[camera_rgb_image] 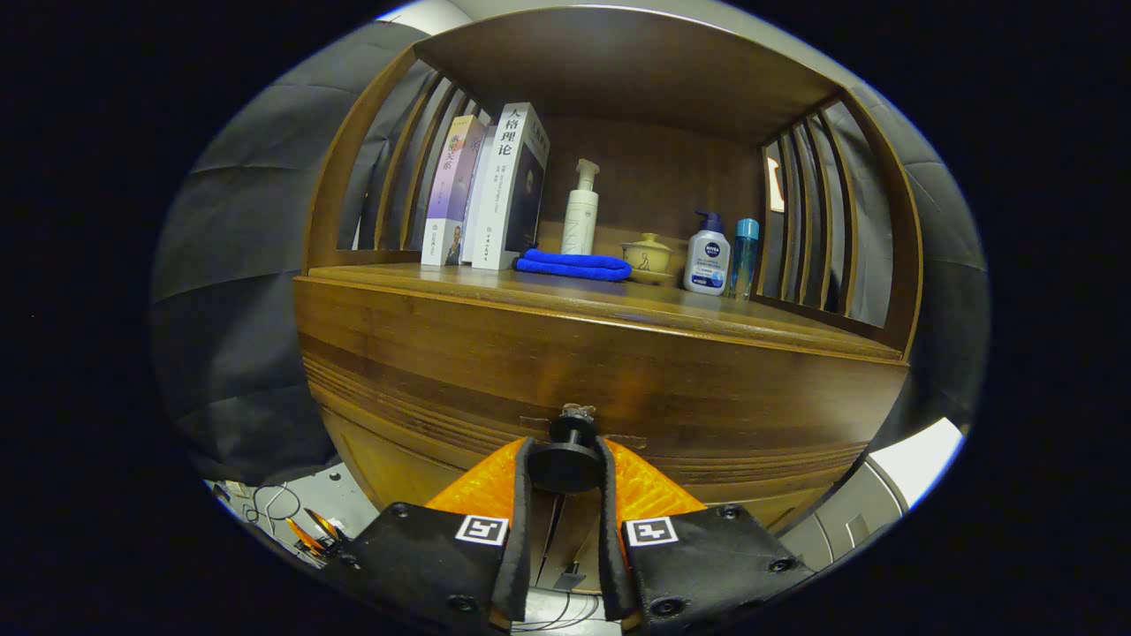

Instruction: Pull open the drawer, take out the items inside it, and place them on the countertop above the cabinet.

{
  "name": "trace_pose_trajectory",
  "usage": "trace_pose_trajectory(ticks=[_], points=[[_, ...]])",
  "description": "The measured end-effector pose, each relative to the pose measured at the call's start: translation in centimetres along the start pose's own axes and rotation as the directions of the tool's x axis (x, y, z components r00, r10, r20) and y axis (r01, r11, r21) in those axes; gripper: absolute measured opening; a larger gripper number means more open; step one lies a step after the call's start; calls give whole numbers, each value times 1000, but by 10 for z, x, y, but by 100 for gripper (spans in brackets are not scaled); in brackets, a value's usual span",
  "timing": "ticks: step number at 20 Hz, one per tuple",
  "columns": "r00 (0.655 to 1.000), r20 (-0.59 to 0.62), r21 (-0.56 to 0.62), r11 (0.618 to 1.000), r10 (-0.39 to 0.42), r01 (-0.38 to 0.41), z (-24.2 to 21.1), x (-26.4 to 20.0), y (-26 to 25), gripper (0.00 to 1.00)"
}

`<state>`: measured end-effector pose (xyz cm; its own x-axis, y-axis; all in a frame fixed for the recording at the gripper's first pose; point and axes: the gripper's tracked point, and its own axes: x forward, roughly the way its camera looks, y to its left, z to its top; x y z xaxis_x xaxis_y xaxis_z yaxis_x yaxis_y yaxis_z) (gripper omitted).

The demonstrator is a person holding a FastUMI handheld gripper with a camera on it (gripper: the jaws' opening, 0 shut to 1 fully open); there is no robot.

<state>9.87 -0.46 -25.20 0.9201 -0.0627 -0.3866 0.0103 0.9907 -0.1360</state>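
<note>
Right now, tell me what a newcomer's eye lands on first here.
The gripper, its jaws closed on the black drawer knob at the wooden cabinet's front. Beyond, on the countertop, a blue cloth lies between upright books and a white pump bottle.

Light is dim and warm, falling from above the cabinet (601,371). The countertop (618,300) carries a soft sheen along its front edge, while the recess behind the bottles sits in shadow. Fisheye distortion bows the cabinet's straight edges strongly outward. Focus is sharp on the gripper (565,459), pressed onto the drawer knob (570,455).
</note>
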Motion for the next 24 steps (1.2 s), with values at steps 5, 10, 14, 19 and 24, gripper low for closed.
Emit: trace_pose_trajectory(ticks=[5,10,14,19,24], points=[[1000,-1,-1,1000,11,-11,-4,-15,-1,34],[999,-13,-6,999,34,-34,-9,-34,2,34],[998,-19,-29,998,62,-63,-13,-55,6,34],[993,-19,-66,991,119,-120,-21,-83,9,34],[989,-30,-63,987,146,-148,-26,-102,12,34]])
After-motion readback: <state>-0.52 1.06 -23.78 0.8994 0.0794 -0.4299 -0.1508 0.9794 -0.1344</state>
